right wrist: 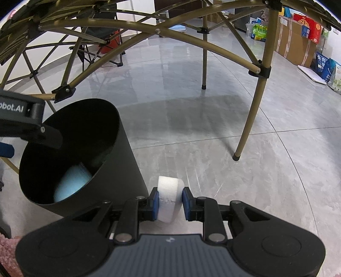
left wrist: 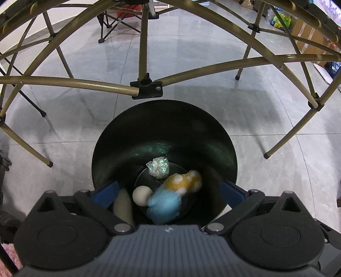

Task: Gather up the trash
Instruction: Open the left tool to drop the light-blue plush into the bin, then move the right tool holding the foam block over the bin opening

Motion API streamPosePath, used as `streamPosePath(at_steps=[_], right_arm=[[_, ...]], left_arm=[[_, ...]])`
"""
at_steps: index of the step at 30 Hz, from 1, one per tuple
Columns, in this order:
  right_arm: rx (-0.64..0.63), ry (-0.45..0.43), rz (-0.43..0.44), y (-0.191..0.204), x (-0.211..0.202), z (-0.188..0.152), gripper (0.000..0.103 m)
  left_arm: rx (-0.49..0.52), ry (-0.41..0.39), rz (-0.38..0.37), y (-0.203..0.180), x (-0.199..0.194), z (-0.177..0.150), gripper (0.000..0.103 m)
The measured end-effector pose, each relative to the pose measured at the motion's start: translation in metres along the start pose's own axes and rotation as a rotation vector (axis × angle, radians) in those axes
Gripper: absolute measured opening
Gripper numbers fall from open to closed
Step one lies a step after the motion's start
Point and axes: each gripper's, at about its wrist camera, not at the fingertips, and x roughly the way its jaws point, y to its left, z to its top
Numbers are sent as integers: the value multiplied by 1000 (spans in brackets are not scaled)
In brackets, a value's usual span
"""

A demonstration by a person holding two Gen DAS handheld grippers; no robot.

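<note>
A black round bin (left wrist: 213, 136) stands on the floor. My left gripper (left wrist: 168, 192) hangs over its mouth, open wide, with nothing touching its blue pads. Below it, blurred, a blue and yellow plush piece (left wrist: 170, 196) sits inside the bin beside a white ball (left wrist: 141, 195), a crumpled clear wrapper (left wrist: 158, 167) and a pale tube (left wrist: 122, 204). In the right wrist view the bin (right wrist: 119, 153) is at the left, with a blue blur (right wrist: 71, 183) inside. My right gripper (right wrist: 170, 202) is shut on a white foam block (right wrist: 169, 195), just right of the bin and above the floor.
A folding frame of tan tubes (left wrist: 140, 42) arches over the bin, its legs (right wrist: 249, 119) standing on the grey tiled floor. A folding chair (left wrist: 113, 19) stands at the back. Boxes and bags (right wrist: 298, 40) line the right wall. Pink fluffy fabric (right wrist: 7, 243) shows at the lower left.
</note>
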Motion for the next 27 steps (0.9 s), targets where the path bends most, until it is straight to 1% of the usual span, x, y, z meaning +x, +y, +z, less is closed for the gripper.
streamPosePath(at_steps=[8, 17, 27], right_arm=[[-5, 3, 5, 1, 0, 0, 22], [-10, -9, 15, 4, -4, 0, 22], [-14, -57, 44, 14, -18, 9, 22]], left_arm=[[7, -5, 5, 0, -2, -1, 103], [6, -21, 12, 9, -8, -3, 103], [-18, -45, 40, 30, -18, -7, 103]])
